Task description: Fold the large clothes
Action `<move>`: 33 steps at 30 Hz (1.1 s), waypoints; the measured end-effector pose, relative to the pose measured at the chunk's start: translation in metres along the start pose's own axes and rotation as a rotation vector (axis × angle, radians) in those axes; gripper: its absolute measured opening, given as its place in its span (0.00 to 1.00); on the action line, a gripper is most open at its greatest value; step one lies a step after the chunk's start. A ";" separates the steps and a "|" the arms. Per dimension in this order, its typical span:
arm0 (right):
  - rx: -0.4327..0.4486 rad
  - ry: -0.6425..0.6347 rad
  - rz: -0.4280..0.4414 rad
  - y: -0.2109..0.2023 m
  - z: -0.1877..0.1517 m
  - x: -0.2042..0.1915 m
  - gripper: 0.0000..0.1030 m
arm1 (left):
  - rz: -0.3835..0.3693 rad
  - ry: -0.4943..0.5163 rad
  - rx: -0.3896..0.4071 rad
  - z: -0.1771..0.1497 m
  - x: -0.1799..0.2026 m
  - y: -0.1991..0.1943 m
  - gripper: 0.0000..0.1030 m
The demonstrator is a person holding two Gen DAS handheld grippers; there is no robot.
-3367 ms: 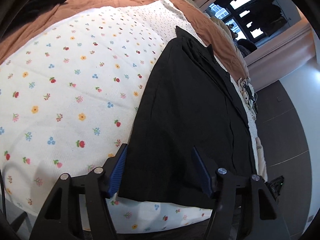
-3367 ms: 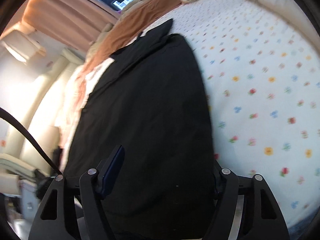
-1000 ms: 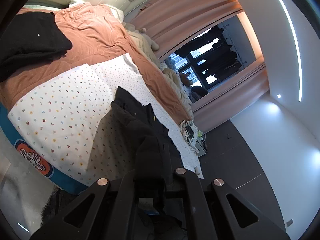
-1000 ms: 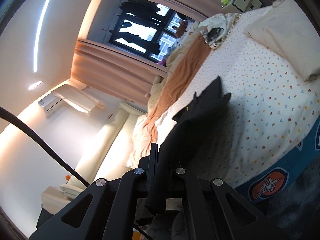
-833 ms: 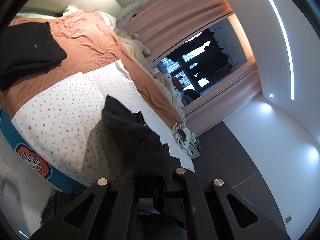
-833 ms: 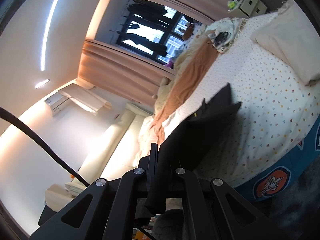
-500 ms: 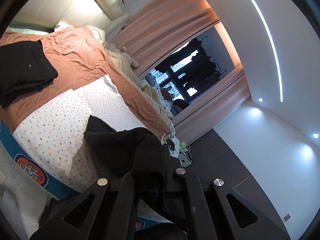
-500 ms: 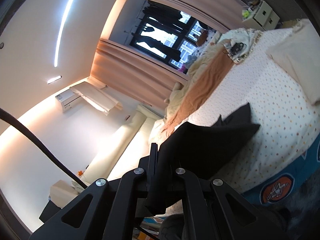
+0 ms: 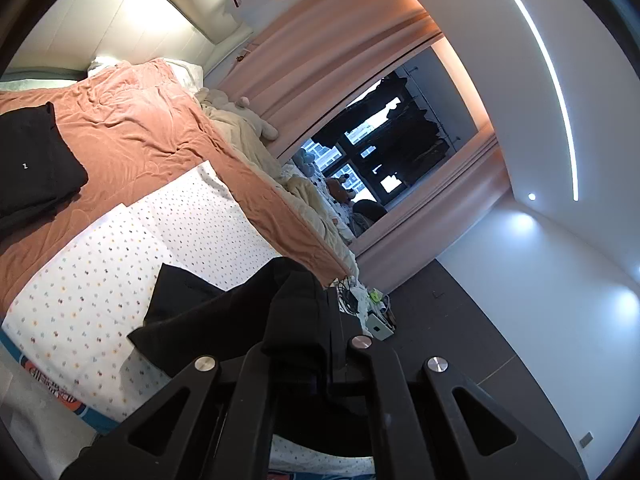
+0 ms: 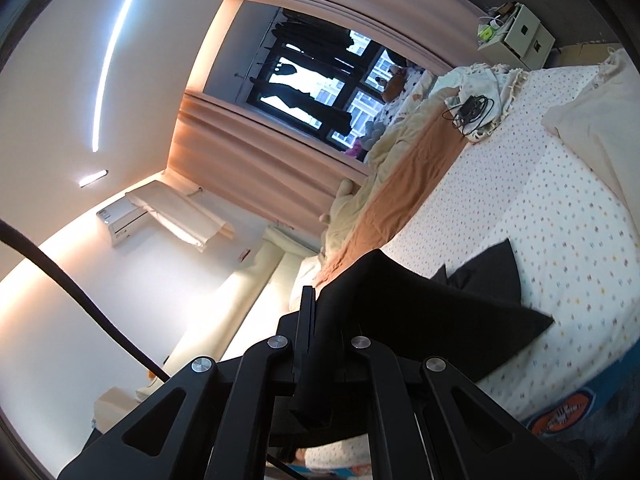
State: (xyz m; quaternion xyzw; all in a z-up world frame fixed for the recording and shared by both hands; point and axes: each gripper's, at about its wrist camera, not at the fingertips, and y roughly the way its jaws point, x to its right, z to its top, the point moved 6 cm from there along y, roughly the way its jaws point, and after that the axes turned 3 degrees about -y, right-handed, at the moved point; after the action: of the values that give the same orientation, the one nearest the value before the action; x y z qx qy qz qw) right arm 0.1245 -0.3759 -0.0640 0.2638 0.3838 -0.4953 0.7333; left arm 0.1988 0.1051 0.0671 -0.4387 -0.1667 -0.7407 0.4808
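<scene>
Black jacket point(image 9: 224, 312), matte and creased, drapes limply.

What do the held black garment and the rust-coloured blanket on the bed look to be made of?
Black garment: matte woven fabric, probably a suiting weave; it drapes in flat, sharp-edged panels with no sheen. Rust-coloured blanket: soft, plush-looking textile, perhaps velour or fleece; its wrinkles catch a faint sheen. Neither fibre is certain.

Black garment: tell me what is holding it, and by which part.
Both grippers, left gripper and right gripper, are shut on an edge of the black garment.
</scene>
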 end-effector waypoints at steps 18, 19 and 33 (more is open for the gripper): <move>-0.029 0.056 -0.138 0.149 0.048 0.046 0.00 | 0.120 -0.043 -0.088 0.047 -0.069 0.178 0.04; -0.031 0.068 -0.146 0.157 0.049 0.049 0.00 | 0.127 -0.053 -0.095 0.048 -0.075 0.189 0.04; -0.077 0.217 -0.321 0.233 0.029 0.107 0.01 | 0.262 -0.158 -0.168 0.030 -0.161 0.312 0.04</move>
State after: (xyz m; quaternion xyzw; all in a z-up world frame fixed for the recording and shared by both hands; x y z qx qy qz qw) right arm 0.3726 -0.3676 -0.1345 0.2228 0.5165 -0.5595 0.6087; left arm 0.5056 0.0661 -0.1014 -0.5522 -0.0830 -0.6462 0.5202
